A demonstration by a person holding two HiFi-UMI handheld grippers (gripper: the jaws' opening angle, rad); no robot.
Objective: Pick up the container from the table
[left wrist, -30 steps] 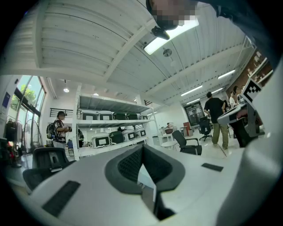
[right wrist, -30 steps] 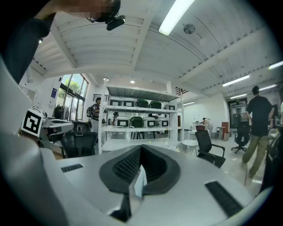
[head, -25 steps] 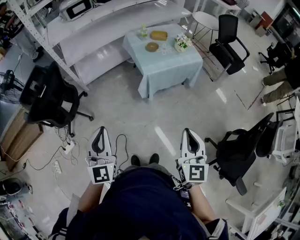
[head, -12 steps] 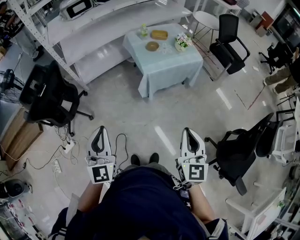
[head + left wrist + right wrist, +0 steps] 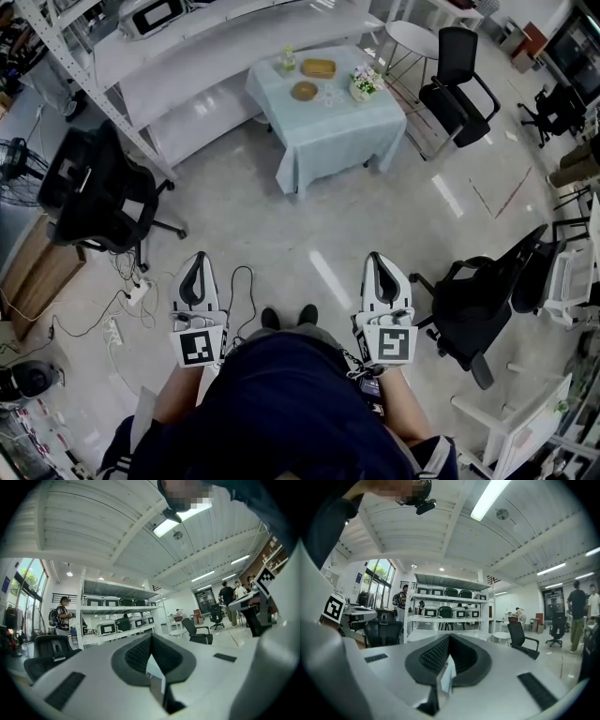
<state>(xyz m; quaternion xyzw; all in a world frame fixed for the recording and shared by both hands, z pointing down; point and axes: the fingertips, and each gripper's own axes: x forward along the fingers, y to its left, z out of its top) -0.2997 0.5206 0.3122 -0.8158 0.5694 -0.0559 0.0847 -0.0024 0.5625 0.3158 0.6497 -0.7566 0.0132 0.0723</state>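
The table [image 5: 330,141], draped in a pale blue cloth, stands far across the floor at the top of the head view. On it lie a flat tan container [image 5: 318,68], a round brown dish [image 5: 304,92], a small green bottle [image 5: 287,62] and a flower pot [image 5: 364,84]. My left gripper [image 5: 195,266] and right gripper [image 5: 379,266] are held side by side in front of my body, well short of the table. Both point level toward it, shut and with nothing in them. The dark ribbed pads meet in the left gripper view [image 5: 151,637] and in the right gripper view [image 5: 449,638].
Black office chairs stand at the left [image 5: 94,197], at the right [image 5: 483,305] and beside the table [image 5: 457,80]. White shelving [image 5: 216,47] runs behind the table. Cables and a power strip [image 5: 127,298] lie on the floor at left. People stand by the shelves [image 5: 62,616] and further off [image 5: 228,595].
Both grippers have kept still and shut. A person at the right edge of the head view has walked further out of the picture.
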